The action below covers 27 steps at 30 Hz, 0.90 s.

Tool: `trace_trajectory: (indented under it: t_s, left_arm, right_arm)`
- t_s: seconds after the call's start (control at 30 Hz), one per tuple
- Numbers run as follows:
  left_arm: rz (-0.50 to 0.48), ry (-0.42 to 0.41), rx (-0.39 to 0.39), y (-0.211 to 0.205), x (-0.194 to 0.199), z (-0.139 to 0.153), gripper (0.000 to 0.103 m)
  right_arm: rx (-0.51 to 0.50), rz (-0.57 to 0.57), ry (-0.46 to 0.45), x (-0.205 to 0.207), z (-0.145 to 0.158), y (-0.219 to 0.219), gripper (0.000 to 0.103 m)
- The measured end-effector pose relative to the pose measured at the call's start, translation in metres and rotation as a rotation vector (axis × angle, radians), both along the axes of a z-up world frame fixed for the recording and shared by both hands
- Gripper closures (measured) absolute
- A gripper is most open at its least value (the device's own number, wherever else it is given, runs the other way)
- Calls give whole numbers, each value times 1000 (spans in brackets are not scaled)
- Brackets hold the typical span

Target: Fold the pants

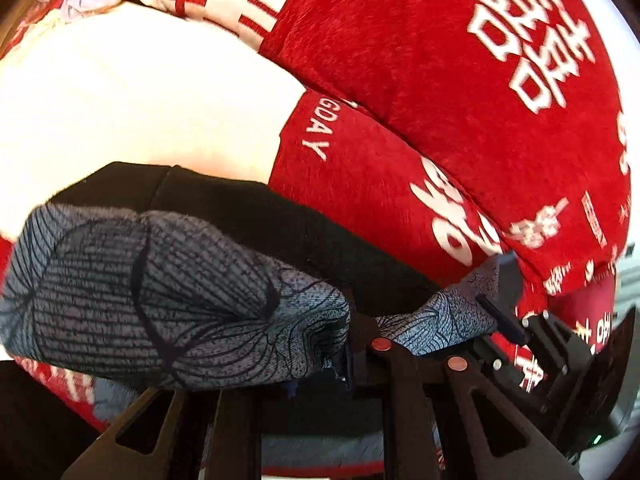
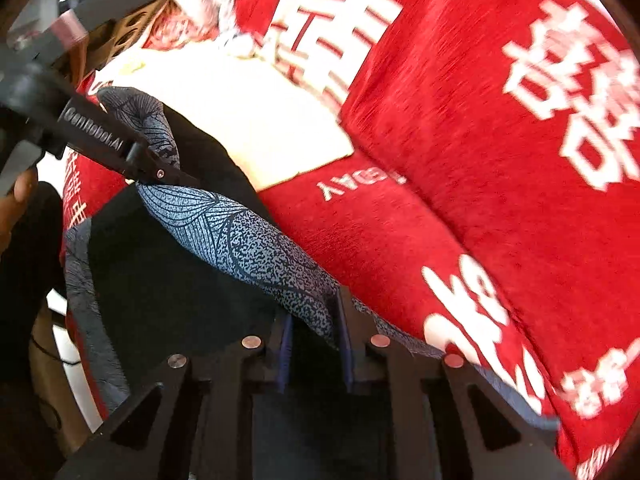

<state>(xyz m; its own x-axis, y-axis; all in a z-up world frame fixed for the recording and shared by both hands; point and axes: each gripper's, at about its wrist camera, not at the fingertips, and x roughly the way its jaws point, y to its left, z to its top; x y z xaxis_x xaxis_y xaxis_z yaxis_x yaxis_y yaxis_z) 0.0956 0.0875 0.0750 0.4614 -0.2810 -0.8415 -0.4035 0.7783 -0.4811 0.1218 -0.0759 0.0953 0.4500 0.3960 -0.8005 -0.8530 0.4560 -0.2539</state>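
Left wrist view first: the left gripper (image 1: 352, 344) is pinched tight on the edge of the pants (image 1: 168, 296), grey-blue cloth printed with dark leaf lines and black on its other side. From its fingers the cloth bunches away to the left in a thick roll, and a narrower strip runs off to the right to the right gripper (image 1: 502, 300), whose dark pad (image 1: 500, 318) lies against the fabric. Beyond both tools lies a red blanket (image 1: 460, 120) with white lettering and a cream panel (image 1: 140, 100); the pants hang just above it, lifted between the two tools.

Seen from the right wrist camera, the right gripper (image 2: 314, 340) has its fingers drawn in close, with a point of the patterned pants (image 2: 256, 252) coming down between them. The blur there makes it hard to be sure, but the right-hand pad (image 2: 344, 320) seems to touch the cloth while the other stands a little apart. Up and to the left of it the left gripper (image 2: 160, 170) clamps the same edge, and the black inner side sags beneath. A hand (image 2: 16, 200) shows at the left margin.
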Motion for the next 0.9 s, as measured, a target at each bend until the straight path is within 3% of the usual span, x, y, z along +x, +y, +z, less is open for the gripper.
trace_trajectory:
  t_s: [0.17,0.3,0.43,0.6,0.67,0.7,0.8,0.9]
  left_arm:
    - [-25,-29,-20,-4,-59,-15,85]
    - [-18,-19,-121,3,-99,-55,85]
    - [-26,-25,-148,0,-117,-83,82]
    - [-53,-46,-116,-3,-120,-72,82]
    - [-55,-27,-88,-3,-124,-71,65]
    - [-37,-3,-56,-1,-127,-71,50]
    - [5,14,-73,13,-142,-74,48]
    - [57,10,-61,29,-158,-66,48]
  right_arm:
    - [-36,-46,-157,-88,-17,-8,82]
    - [-92,-84,-168,-132,-53,-13,82]
    - [-166,-95,-225,-154,-84,-14,82]
    - [-182,-132,-264,-159,-87,-14,82]
    - [-181,-141,-266,-163,-85,-16,81]
    - [-180,-142,-265,-163,-84,-16,81]
    - [-175,-147,-237,-166,-78,-22,77]
    - [-90,-180,-153,-162,-57,-36,65]
